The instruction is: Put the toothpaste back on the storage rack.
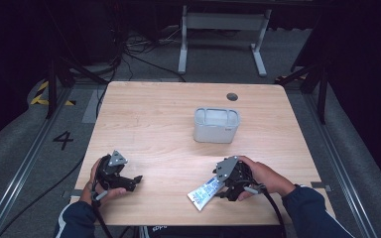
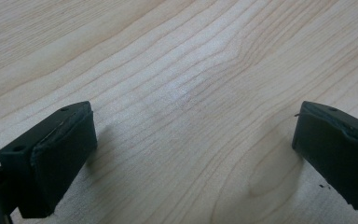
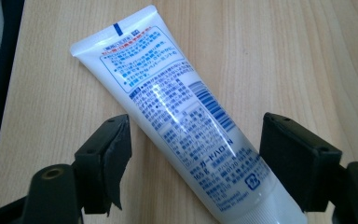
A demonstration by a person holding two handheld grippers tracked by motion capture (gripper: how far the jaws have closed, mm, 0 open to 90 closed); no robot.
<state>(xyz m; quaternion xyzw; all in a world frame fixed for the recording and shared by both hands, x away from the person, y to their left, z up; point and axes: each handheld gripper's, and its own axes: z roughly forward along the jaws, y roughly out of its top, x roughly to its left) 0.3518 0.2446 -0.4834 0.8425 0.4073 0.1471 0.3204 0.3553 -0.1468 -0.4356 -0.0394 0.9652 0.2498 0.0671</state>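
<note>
A white tube (image 3: 182,121) with blue and red print lies flat on the wooden table (image 1: 154,124), near the front edge in the high view (image 1: 204,192). My right gripper (image 3: 193,161) is open, its jaws on either side of the tube's lower half, close to the cap end. Neither pad touches the tube. My left gripper (image 2: 193,154) is open over bare wood at the table's front left (image 1: 129,182), with nothing between its fingers (image 2: 60,154).
A light grey rectangular container (image 1: 217,124) stands upright behind the table's middle. A dark round hole (image 1: 232,96) sits near the far edge. Cables and a white desk frame (image 1: 223,34) are on the floor beyond the table.
</note>
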